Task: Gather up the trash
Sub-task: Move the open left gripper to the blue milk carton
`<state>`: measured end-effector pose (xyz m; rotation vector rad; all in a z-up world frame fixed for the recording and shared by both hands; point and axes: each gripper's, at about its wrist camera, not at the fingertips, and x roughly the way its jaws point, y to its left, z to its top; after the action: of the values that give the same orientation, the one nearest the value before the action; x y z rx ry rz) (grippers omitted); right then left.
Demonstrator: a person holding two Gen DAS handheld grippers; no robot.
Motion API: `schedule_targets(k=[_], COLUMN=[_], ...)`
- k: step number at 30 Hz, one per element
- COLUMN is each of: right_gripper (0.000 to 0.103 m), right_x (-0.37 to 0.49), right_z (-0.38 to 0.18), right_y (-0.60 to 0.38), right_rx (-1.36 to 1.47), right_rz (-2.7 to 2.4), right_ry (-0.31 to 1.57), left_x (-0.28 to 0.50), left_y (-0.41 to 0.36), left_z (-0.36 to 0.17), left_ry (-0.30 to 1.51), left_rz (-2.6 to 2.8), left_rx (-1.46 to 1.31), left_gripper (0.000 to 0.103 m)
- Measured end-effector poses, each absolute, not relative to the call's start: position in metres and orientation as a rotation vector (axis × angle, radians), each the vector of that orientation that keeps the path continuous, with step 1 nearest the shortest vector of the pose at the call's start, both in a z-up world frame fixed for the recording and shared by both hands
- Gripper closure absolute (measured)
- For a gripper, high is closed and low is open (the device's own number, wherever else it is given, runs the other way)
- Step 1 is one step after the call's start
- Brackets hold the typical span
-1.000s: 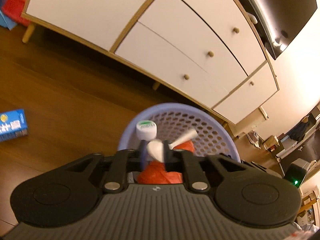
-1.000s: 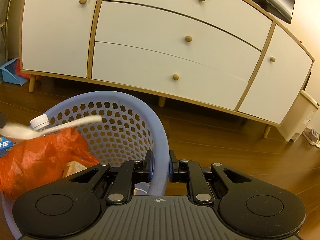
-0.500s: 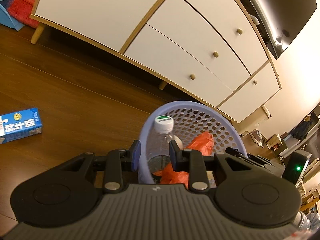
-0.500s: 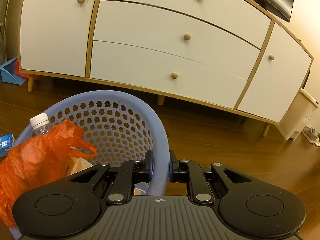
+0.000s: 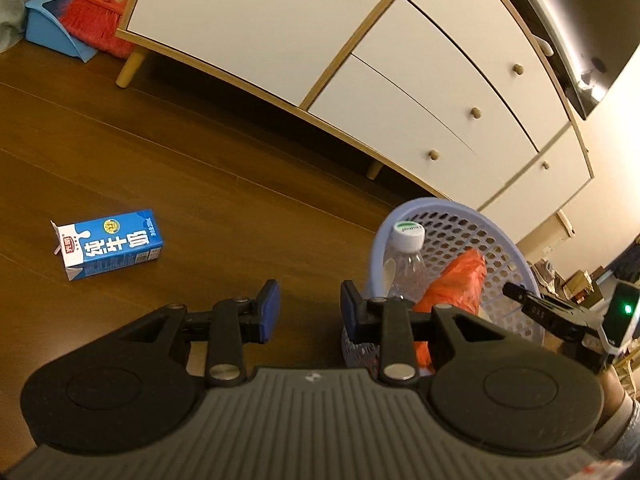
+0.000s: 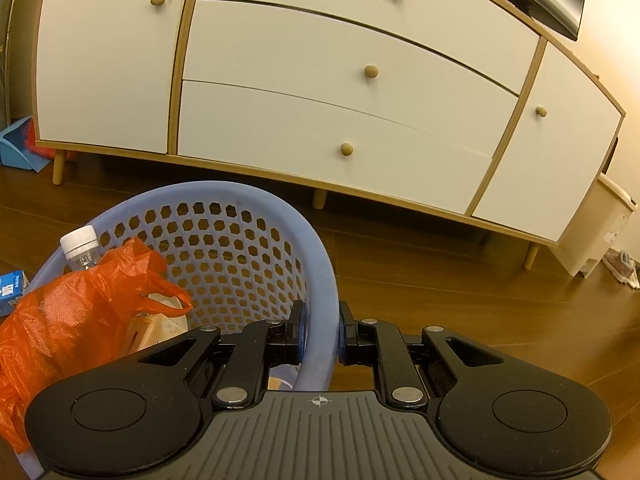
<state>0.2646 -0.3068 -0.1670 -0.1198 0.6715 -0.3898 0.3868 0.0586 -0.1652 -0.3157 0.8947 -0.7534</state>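
The left gripper [image 5: 306,312] is being held with its jaws apart and nothing between them; a second ago a white plastic spoon was pinched there above the basket [image 5: 496,228], so the spoon has been released. A pale spoon-like shape [image 5: 389,271] is now lying inside the basket against the water bottle [image 5: 406,260], beside the orange plastic bag [image 5: 460,280]. The left gripper is being swung away from the basket towards open floor, and more of the wooden floor [image 5: 200,168] is being taken in than before. The right gripper [image 6: 319,334] is being kept clamped on the basket's rim [image 6: 320,272], as it was a second ago, so the basket is being steadied.

One piece of trash is thus judged collected. The blue milk carton [image 5: 108,244] is lying on its side on the floor, well apart from the basket, and is judged the likely next item to be picked up
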Motion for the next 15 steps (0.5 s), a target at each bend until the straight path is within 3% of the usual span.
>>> schedule_targets(k=[15], right_gripper=[0.092], right_x=[0.261], right_z=[-0.166], right_y=[-0.309], right_rx=[-0.117], right_rz=[-0.389], right_ry=[0.677], left_x=[0.386], left_y=[0.081], left_z=[-0.189], left_ry=[0.873], left_rz=[-0.717], left_rx=[-0.187], left_gripper=[0.070])
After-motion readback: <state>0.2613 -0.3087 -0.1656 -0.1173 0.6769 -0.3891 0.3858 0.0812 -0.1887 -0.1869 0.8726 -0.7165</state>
